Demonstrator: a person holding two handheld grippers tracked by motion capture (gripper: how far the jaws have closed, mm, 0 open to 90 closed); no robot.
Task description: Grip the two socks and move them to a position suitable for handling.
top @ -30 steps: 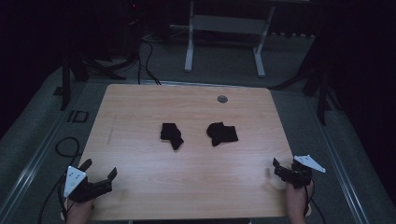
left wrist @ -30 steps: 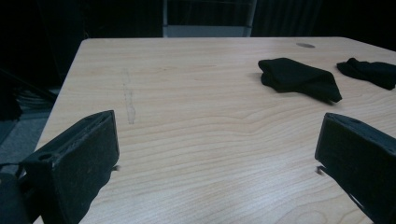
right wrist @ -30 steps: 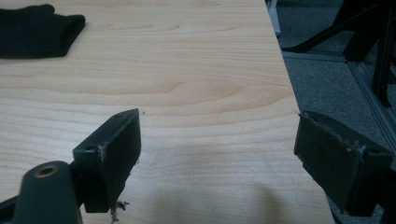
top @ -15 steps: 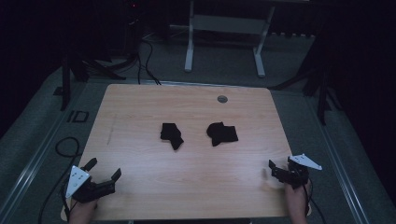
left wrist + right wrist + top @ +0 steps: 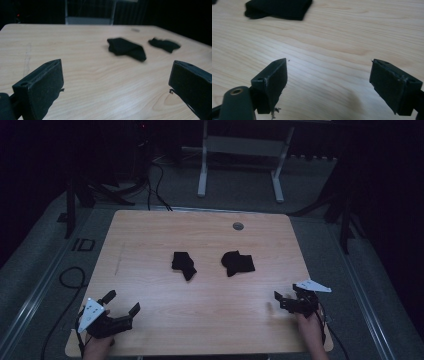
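Nearest the person, the left tool (image 5: 122, 302) sits at the near left corner of the worktop (image 5: 150, 235), jaws spread wide and empty. Against the picture from a second ago it has slid slightly inward and toward the middle, its jaws now pointing more to the two cloths. Its own view looks low across the wood, both jaws apart at the edges, nothing between them.

At the near right edge, the right tool (image 5: 282, 301) is also open and empty. It has drawn a little back toward the person and down to the worktop since that earlier picture. Its own view shows bare wood between the spread jaws, with the right cloth (image 5: 279, 8) ahead at the top.

Farther out, near the worktop's middle, lie two small dark cloths, crumpled and well apart from each other: the left cloth (image 5: 183, 264) and the right cloth (image 5: 237, 262). Neither has moved. Both are well apart from the tools.

Beyond them a small round grommet (image 5: 238, 226) sits near the far edge.

By my judgement, the work is at its start: both tools are opened and lined up, each to reach for the cloth on its own side.
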